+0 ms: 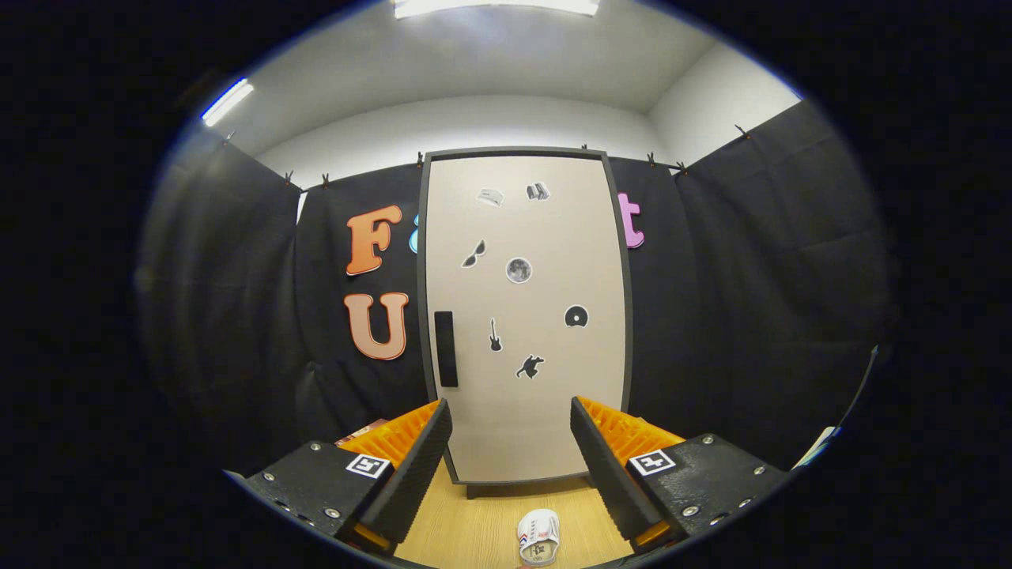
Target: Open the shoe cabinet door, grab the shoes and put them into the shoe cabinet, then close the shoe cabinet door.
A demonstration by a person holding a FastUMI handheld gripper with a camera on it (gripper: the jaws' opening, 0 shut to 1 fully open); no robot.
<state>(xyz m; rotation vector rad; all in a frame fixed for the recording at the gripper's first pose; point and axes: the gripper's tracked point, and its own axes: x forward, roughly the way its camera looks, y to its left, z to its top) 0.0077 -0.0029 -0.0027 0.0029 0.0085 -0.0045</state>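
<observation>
Shoe cabinet [526, 316] stands shut at frame centre, dark handle [446, 348] on its door's left edge. One shoe [538, 536] lies on the wooden floor [474, 525] at bottom centre, between the wide-open, empty tongs [510, 462].

Shoe [538, 536] partly cut off; cabinet door [526, 316] stickers too small to identify.

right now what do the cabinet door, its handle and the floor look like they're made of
Cabinet door: smooth matte beige panel, likely laminated board or painted metal, dark frame, stickers on it. Handle: matte black bar, probably plastic or coated metal. Floor: light wood-grain planks, perhaps laminate. The open gripper frames a shoe.
</observation>
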